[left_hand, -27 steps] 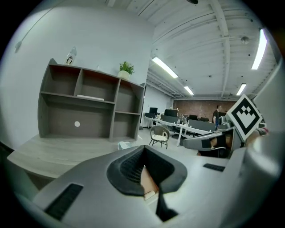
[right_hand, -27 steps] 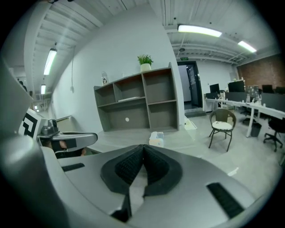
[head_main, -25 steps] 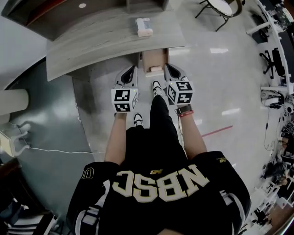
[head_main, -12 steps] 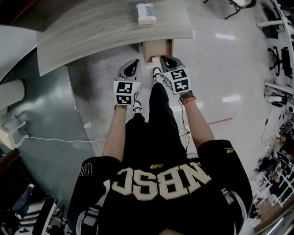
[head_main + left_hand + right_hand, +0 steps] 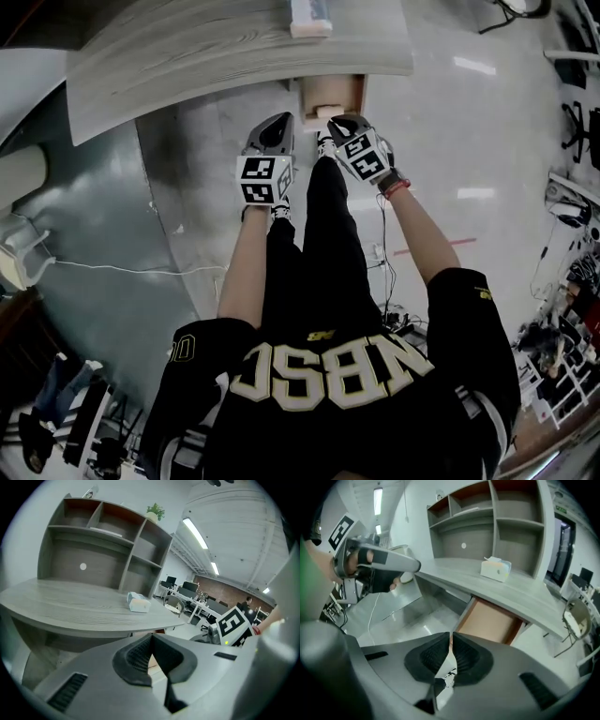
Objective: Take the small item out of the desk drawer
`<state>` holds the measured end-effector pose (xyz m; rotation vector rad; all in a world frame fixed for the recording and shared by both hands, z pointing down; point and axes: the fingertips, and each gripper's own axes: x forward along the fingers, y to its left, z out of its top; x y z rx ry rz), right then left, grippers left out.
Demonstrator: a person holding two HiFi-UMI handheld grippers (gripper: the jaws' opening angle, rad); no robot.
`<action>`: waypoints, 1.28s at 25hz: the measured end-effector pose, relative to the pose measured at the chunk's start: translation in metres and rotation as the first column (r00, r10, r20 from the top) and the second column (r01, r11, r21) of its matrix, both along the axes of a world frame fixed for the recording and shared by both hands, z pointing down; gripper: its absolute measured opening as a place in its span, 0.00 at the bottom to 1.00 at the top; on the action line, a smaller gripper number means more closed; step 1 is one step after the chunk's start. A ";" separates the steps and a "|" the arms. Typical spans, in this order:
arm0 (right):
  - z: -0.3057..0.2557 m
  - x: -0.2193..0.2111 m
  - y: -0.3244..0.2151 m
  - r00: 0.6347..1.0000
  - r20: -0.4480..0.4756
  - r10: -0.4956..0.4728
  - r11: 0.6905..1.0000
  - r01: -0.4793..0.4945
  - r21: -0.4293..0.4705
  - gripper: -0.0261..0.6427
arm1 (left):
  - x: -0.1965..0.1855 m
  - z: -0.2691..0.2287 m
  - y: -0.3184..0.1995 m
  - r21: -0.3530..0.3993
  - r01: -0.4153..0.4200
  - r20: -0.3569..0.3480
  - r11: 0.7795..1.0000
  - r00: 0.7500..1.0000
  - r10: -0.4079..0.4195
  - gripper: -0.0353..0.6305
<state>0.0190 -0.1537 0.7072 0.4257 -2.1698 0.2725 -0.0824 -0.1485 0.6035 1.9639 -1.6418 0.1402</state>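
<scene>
**A:** Head view: where's the small item (image 5: 328, 112)?
**B:** At the open drawer (image 5: 354, 94) front edge, right gripper (image 5: 342, 124) poised just beside it.
**A:** Left gripper (image 5: 151, 641) view?
**B:** Jaws together, empty, apparently idle.
**A:** Right gripper view?
**B:** Jaws parting slightly, gripping nothing, likely readying the pickup.

You have the light-brown wooden desk drawer (image 5: 336, 91) pulled out from under the grey wood-grain desk top (image 5: 234, 47), standing open and level. Your right gripper view shows its plain tan floor and side walls. At its front end, in your head view, sits a small white item (image 5: 330, 112), too small to make out.
</scene>
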 end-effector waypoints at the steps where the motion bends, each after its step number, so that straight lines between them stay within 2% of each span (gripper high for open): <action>1: 0.007 0.001 -0.002 1.000 -0.013 -0.020 1.000 0.020 0.000 0.08 | -0.001 0.003 -0.003 -0.003 0.011 -0.008 1.000 1.000 -0.011 0.07; 11: 0.070 0.011 -0.021 0.978 -0.135 -0.161 0.986 0.155 -0.054 0.12 | 0.002 0.039 -0.018 -0.050 -0.005 0.015 0.999 1.000 0.006 0.07; 20: 0.120 0.010 -0.027 0.946 -0.205 -0.252 0.965 0.229 -0.128 0.24 | 0.002 0.061 -0.028 -0.063 -0.008 0.018 0.998 1.000 0.010 0.07; 32: 0.177 0.007 -0.034 0.920 -0.248 -0.302 0.942 0.248 -0.228 0.27 | -0.004 0.087 -0.026 -0.097 -0.004 0.022 0.995 1.000 0.006 0.07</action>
